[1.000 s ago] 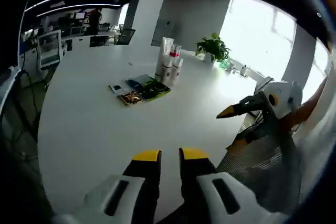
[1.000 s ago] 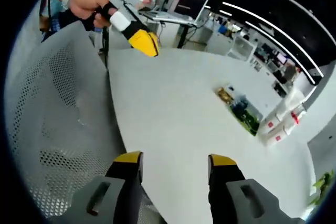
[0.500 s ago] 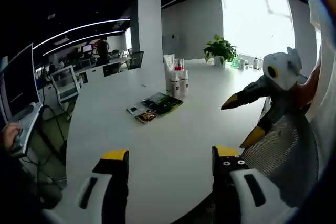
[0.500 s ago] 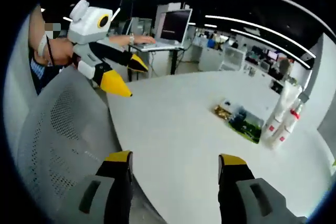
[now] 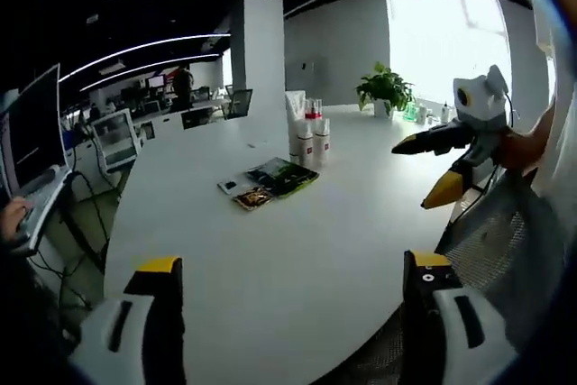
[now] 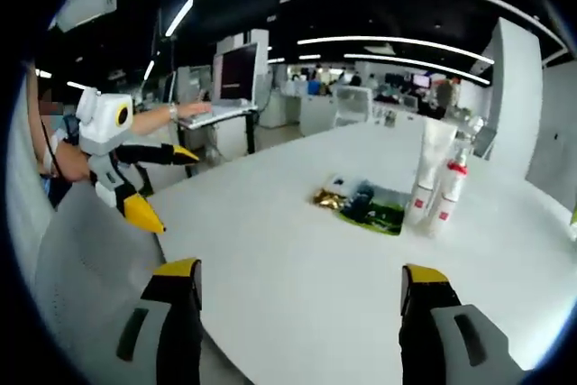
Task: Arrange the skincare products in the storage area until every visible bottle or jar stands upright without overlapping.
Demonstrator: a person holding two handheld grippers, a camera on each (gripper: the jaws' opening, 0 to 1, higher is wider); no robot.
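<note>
Several white skincare bottles and a tall tube [image 5: 306,131] stand upright in a tight cluster far out on the white table [image 5: 270,250]; the same bottles [image 6: 438,188] appear in the right gripper view. Flat sachets and packets [image 5: 270,182] lie beside them, also seen as sachets [image 6: 361,205]. My left gripper [image 5: 293,272] is open above the table's near edge, holding nothing. My right gripper [image 6: 302,279] is open too, empty, over the table edge. Each gripper shows in the other's view: the right gripper [image 5: 442,164] and the left gripper [image 6: 149,182], both with jaws apart.
A grey mesh chair back [image 6: 90,295] sits by the table edge, also visible as the chair [image 5: 505,250]. A potted plant [image 5: 385,89] stands at the far end. A person's arm [image 6: 171,113] rests at a desk with a monitor [image 6: 236,72].
Both grippers' jaws have opened wider, the left from nearly shut. Both views have swung up and levelled, so the bottles sit more central.
</note>
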